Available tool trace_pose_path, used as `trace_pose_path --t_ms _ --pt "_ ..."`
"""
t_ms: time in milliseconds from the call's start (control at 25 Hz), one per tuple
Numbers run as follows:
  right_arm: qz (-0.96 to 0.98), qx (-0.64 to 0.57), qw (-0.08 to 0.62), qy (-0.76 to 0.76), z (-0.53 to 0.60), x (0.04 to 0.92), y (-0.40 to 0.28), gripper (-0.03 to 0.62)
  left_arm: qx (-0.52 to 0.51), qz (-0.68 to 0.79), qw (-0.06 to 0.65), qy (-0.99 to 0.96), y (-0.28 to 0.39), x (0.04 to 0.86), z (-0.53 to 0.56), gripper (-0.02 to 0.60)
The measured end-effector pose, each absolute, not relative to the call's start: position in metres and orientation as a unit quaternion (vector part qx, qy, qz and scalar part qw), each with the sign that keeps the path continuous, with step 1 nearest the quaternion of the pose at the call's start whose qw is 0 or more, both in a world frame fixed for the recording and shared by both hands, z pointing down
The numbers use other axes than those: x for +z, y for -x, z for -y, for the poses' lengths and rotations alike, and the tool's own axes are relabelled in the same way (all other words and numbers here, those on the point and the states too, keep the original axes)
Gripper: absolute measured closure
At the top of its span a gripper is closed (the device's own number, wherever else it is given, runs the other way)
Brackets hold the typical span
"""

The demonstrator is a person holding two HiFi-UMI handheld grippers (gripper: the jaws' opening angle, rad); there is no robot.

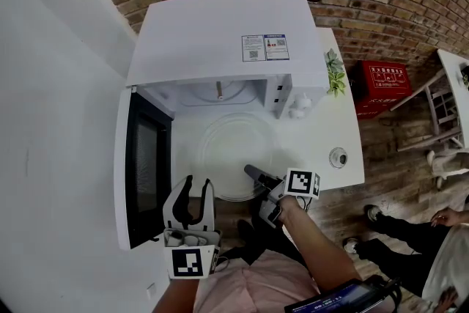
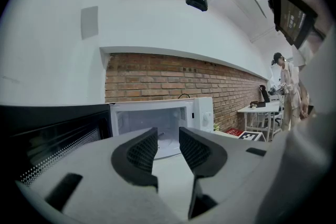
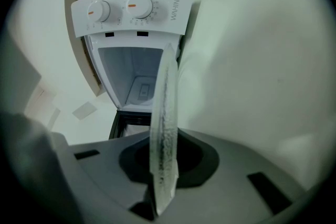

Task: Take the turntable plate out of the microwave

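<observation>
The clear glass turntable plate (image 1: 227,150) lies flat outside the white microwave (image 1: 227,40), just in front of its open cavity and over the white table (image 1: 344,135). My right gripper (image 1: 253,174) is shut on the plate's near rim. In the right gripper view the plate (image 3: 165,113) runs edge-on between the jaws of the right gripper (image 3: 164,165), with the microwave's dials (image 3: 131,8) beyond. My left gripper (image 1: 196,188) stands open and empty near the open door (image 1: 143,165). Through the jaws of the left gripper (image 2: 167,147) I see the empty cavity (image 2: 157,120).
The microwave door (image 2: 47,134) swings out on the left. A small plant (image 1: 335,70) and a small round object (image 1: 338,157) sit on the table's right side. A red box (image 1: 381,84) stands on the floor against the brick wall. A person's legs (image 1: 410,231) are at the right.
</observation>
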State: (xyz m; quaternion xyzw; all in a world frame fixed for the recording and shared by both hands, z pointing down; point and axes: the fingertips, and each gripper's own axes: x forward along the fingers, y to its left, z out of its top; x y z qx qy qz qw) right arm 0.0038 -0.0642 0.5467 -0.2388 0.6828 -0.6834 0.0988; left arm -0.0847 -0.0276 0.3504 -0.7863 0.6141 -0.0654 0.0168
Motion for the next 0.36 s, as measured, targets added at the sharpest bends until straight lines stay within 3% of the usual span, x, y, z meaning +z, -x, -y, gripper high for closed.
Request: trace_pose_path --t_ms 360 --pt "-0.684 -0.683 0.099 0.236 0.0637 0.5465 -0.0018 0.563 -0.066 -0.611 0.006 0.789 0.0851 0.3532 0.0285 0.451"
